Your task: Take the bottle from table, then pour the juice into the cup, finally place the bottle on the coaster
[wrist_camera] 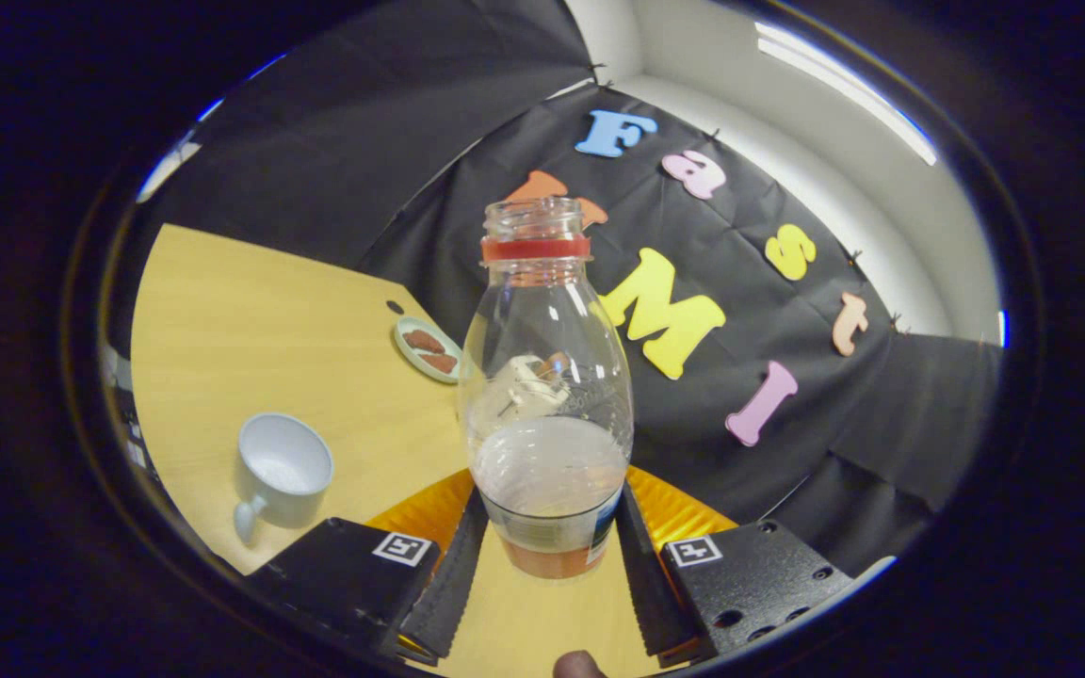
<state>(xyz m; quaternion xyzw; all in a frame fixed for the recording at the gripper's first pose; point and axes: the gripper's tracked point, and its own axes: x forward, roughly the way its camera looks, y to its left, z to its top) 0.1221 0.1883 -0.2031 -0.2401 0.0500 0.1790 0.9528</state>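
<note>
A clear plastic bottle (547, 377) with a red neck ring and no cap stands between my fingers. A little orange-brown juice (552, 557) lies at its bottom. My gripper (550, 499) is shut on the bottle's lower part, one finger pressing each side. A white cup (281, 471) with a handle sits on the yellow table (251, 330), off to the left of the fingers, and looks empty. A small pale round dish or coaster (428, 350) with brown patches lies farther back on the table, just left of the bottle. The whole scene appears tilted.
A shiny orange ribbed surface (684, 513) shows behind the bottle's base on both sides of the fingers. The black cloth wall (787, 452) rises close behind the bottle. A person's fingertip (580, 665) shows at the near edge.
</note>
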